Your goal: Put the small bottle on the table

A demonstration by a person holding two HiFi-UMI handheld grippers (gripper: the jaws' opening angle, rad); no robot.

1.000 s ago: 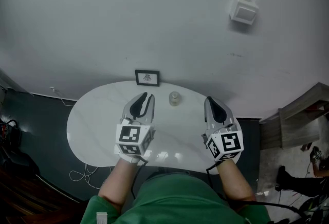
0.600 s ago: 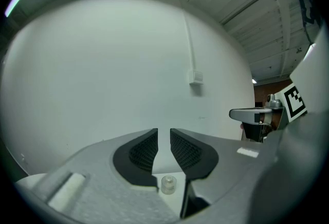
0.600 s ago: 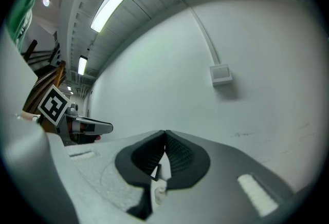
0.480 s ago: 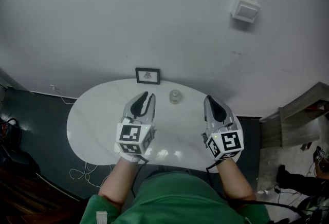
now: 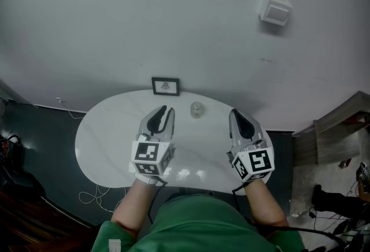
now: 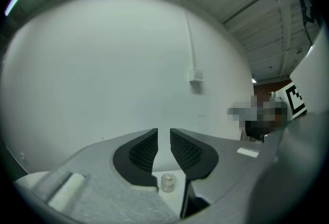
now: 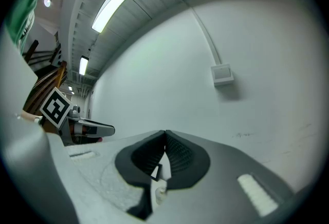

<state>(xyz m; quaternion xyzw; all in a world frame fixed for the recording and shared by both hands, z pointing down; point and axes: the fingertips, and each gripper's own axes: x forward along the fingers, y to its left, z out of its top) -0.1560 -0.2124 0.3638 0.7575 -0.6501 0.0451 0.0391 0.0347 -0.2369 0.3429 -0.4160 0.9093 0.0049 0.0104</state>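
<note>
Dark grey floor (image 5: 40, 147) at the far left is dim, and only a pale looping cable (image 5: 92, 196) can be made out on it. The person is cut off by the lower edge, leaving bare forearms and a green shirt (image 5: 196, 228).

A white oval table (image 5: 98, 141) stands against a plain pale wall (image 5: 173, 19). On the left, the left gripper (image 5: 165, 110) hovers over the tabletop. The left gripper view shows its black ribbed jaws closed to a thin slit, with nothing gripped.

A small black-framed picture (image 5: 165, 86) stands at the table's back edge; its image is too small to read. Just right of it, the small clear bottle (image 5: 197, 110) stands upright on the table. It lies between the lines of the two grippers but beyond their tips, touching neither. It is squat and see-through with a narrower top; any label or contents cannot be told. The left gripper view catches it through the opening below the jaw pads.

On the right, the right gripper (image 5: 236, 113) also hovers. The right gripper view shows its jaws pressed together at the tips, empty, and there the bottle is only a pale sliver. A square white wall box (image 5: 274, 13) sits high on the right.

Compared with a second ago, the grippers and the bottle hold the same places.
</note>
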